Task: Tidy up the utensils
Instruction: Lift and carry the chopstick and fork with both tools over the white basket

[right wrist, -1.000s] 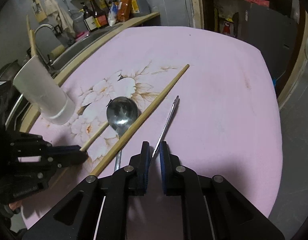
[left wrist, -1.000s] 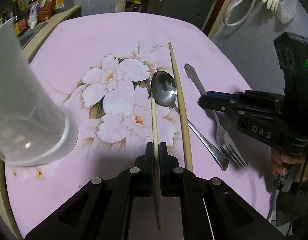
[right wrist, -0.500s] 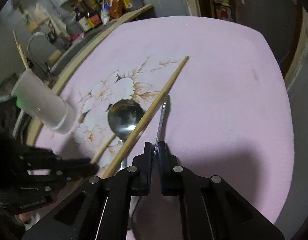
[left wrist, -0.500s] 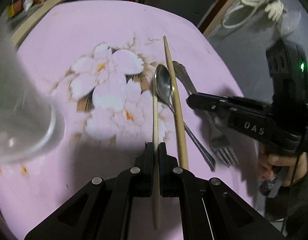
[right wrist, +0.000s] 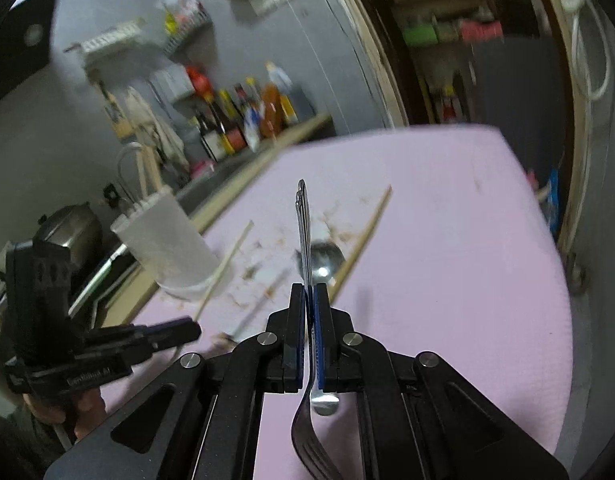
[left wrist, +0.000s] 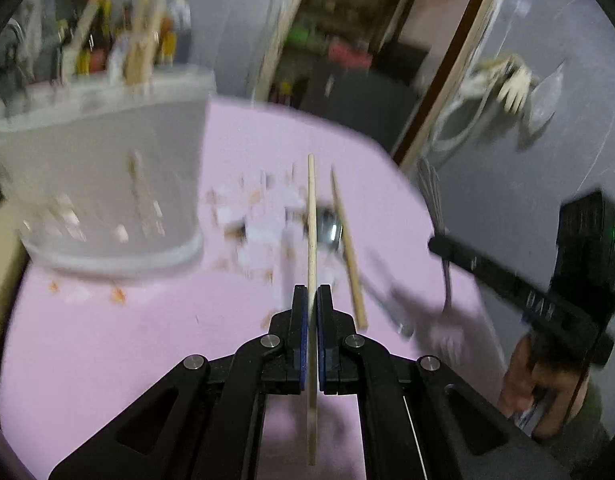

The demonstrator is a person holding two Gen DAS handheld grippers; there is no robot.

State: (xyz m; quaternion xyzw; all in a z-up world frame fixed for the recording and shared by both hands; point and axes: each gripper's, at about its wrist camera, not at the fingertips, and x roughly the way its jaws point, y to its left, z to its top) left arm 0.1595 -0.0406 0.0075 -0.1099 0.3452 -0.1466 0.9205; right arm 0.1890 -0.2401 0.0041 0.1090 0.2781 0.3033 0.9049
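My left gripper (left wrist: 312, 292) is shut on a wooden chopstick (left wrist: 311, 208), held off the pink tablecloth (left wrist: 127, 340) and pointing forward. My right gripper (right wrist: 309, 292) is shut on a metal fork (right wrist: 302, 232), with the handle forward and the tines hanging back below the jaws. On the cloth lie a second chopstick (left wrist: 349, 256) and a spoon (left wrist: 327, 228), between the two grippers. A white plastic cup (left wrist: 107, 184) holding wooden sticks stands at the left. In the right wrist view I see the left gripper (right wrist: 191, 330), its chopstick (right wrist: 227, 264), the cup (right wrist: 163, 248) and the spoon (right wrist: 325, 260).
A counter with sauce bottles (right wrist: 243, 120) and a sink tap (right wrist: 127, 156) runs behind the table's left edge. A door frame (right wrist: 379, 60) and shelves stand at the back. A hand (left wrist: 527, 380) holds the right gripper (left wrist: 433, 244) off the table's right edge.
Both grippers have risen and tilted up, lifting the chopstick and the fork off the cloth. The cup now looms closer in the left wrist view. The spoon and the second chopstick stay put.
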